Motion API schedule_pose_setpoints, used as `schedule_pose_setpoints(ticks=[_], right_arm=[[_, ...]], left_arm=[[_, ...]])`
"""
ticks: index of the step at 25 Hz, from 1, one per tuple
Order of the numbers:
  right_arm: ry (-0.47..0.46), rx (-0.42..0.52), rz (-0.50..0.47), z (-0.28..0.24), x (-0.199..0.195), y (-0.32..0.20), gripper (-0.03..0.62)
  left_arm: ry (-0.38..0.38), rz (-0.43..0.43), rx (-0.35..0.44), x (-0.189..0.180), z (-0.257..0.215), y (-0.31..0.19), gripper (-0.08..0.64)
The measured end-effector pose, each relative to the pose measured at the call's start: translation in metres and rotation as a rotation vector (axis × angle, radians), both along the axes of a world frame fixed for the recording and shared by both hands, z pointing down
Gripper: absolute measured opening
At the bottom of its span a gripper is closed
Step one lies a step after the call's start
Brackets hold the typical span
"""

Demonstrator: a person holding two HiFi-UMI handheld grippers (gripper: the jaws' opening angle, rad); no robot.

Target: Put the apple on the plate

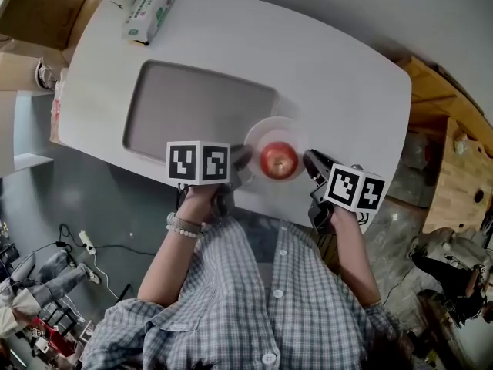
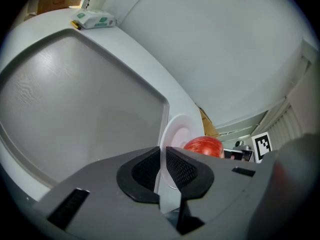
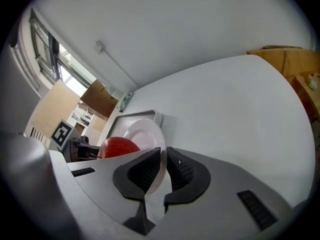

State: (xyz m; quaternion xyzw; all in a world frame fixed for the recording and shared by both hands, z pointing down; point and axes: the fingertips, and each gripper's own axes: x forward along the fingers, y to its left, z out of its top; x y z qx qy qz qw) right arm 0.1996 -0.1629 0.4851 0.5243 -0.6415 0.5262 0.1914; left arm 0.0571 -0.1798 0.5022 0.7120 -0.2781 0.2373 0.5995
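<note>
A red apple lies on a small white plate by the near edge of the white table, just right of a grey tray. My left gripper is shut on the plate's left rim, and my right gripper is shut on its right rim. In the left gripper view the plate runs edge-on between the pads of the left gripper, with the apple behind. In the right gripper view the right gripper pinches the plate beside the apple.
A green and white pack of wipes lies at the table's far left corner. Cardboard boxes stand beyond that corner. Wooden furniture stands off the table's right end. Cables and clutter lie on the floor at lower left.
</note>
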Motion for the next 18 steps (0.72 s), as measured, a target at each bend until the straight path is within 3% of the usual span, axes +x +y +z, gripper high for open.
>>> schedule_pose_setpoints(ticks=[18], right_arm=[[-0.007, -0.016, -0.131, 0.010, -0.114, -0.051, 0.051]], left_arm=[[-0.024, -0.092, -0.015, -0.114, 0.010, -0.036, 0.041]])
